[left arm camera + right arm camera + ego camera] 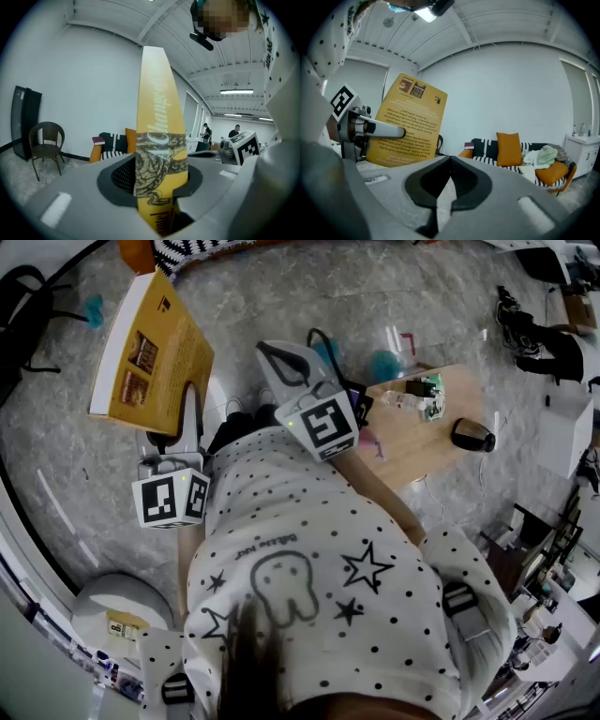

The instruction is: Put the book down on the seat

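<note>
The yellow book is held up off the floor, out in front of me and to the left. My left gripper is shut on its lower edge. In the left gripper view the book's spine stands upright, pinched between the jaws of the left gripper. My right gripper is beside it, to the right, shut with nothing in it. From the right gripper I see the book's back cover and the left gripper's finger across it.
A striped sofa with orange cushions and clothes stands by the far wall. A wicker chair stands to its left. A low wooden table with a bottle and small items is at my right. A white stool is by my left side.
</note>
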The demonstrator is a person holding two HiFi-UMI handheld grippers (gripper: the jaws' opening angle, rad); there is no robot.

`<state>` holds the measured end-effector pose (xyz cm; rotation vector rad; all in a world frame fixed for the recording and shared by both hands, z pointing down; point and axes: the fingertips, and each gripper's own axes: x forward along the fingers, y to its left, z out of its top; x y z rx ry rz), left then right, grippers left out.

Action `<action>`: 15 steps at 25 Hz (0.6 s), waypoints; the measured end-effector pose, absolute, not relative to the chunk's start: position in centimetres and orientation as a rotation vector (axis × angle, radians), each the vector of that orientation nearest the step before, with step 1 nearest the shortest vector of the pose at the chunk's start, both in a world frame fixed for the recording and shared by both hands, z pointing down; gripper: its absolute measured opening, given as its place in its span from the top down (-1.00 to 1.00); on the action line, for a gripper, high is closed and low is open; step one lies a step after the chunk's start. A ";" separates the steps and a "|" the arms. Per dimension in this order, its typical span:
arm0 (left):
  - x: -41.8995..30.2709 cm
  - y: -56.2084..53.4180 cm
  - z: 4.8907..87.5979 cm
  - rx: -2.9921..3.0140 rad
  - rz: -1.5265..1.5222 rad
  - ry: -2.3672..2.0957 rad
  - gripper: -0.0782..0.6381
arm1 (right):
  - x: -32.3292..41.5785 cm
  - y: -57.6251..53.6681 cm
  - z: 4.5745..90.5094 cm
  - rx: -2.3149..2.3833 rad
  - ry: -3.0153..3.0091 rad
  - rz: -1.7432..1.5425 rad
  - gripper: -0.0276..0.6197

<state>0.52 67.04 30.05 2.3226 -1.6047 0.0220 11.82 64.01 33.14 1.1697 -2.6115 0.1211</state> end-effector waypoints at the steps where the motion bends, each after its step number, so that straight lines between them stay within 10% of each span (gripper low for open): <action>1: 0.5 67.0 30.0 2.321 0.021 -1.606 0.36 | 11.8 64.0 33.1 1.168 -2.612 0.121 0.93; 15: 1.4 67.1 29.3 2.297 0.006 -1.643 0.36 | 12.9 63.8 32.5 1.138 -2.625 0.108 0.93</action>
